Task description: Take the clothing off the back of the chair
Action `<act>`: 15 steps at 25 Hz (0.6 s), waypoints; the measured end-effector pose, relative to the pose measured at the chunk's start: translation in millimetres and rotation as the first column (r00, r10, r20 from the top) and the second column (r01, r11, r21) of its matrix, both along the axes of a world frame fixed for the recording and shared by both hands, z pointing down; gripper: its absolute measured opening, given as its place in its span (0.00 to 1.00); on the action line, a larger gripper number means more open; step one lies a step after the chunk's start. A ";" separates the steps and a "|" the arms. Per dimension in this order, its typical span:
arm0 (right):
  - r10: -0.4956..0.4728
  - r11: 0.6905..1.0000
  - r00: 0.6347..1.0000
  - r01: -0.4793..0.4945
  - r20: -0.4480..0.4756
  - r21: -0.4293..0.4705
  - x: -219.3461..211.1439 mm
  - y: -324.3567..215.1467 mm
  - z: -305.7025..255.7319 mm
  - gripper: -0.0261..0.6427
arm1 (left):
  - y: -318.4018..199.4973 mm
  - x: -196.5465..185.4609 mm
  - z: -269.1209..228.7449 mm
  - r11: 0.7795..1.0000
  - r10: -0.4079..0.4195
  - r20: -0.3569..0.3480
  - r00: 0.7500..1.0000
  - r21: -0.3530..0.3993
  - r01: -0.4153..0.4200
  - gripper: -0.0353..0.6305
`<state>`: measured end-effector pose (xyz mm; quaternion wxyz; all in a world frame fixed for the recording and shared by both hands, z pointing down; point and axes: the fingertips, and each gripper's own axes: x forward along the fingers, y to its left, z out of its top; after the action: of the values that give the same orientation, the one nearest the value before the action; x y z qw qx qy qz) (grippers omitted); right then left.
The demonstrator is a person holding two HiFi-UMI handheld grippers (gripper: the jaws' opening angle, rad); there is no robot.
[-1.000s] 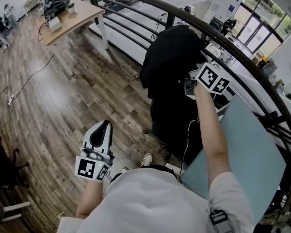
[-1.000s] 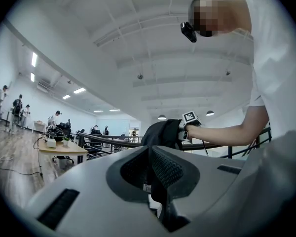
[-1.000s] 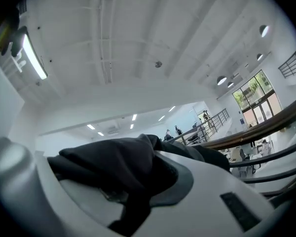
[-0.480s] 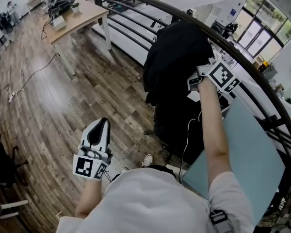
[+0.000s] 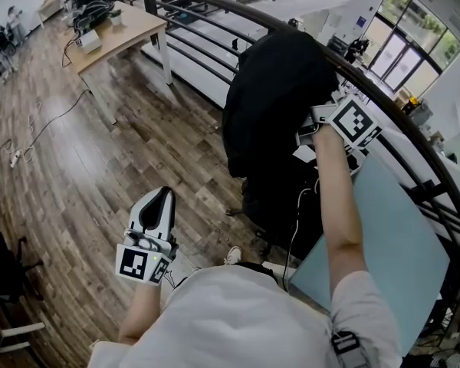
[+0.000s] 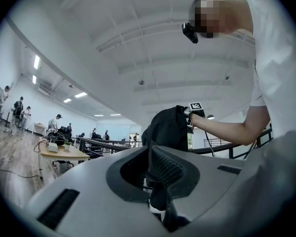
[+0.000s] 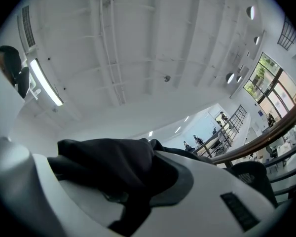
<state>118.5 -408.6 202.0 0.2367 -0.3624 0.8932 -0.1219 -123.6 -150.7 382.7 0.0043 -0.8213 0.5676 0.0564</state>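
A black piece of clothing (image 5: 276,90) hangs bunched above the black chair (image 5: 280,205), its lower folds still draped against the chair's back. My right gripper (image 5: 300,134) is at the clothing's right side, raised, and shut on a fold of the dark fabric (image 7: 113,167). From the left gripper view the clothing (image 6: 167,127) dangles from the right gripper (image 6: 187,112). My left gripper (image 5: 162,199) is held low over the wooden floor, well left of the chair. It is shut with nothing between its pads (image 6: 160,169).
A curved black railing (image 5: 383,90) runs behind the chair. A pale blue-grey tabletop (image 5: 391,244) lies to the right. A wooden desk (image 5: 119,29) with equipment stands at the far left, and a cable (image 5: 54,117) trails over the floor. People stand in the distance.
My right gripper has risen with the clothing, and the black bundle now sits higher above the chair. The left gripper has barely shifted.
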 end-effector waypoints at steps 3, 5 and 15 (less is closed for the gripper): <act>-0.052 0.997 0.999 0.053 -0.017 0.064 -15.8 13.7 -9.8 0.12 | 2.6 -7.0 0.8 1.000 -0.002 0.002 1.000 0.001 0.002 0.11; -0.066 0.996 0.998 0.067 -0.009 0.066 -22.6 20.1 -12.8 0.12 | 4.7 -12.5 -0.3 1.000 -0.004 0.002 1.000 0.002 0.004 0.11; -0.123 0.990 0.992 0.121 0.032 0.068 -53.6 54.6 -18.2 0.12 | 19.4 -33.3 -1.9 1.000 -0.003 -0.004 1.000 0.007 0.003 0.11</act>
<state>65.0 -354.0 183.8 0.2567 -0.2968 0.9128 -0.1133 -156.8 -131.3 380.8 0.0061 -0.8202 0.5689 0.0599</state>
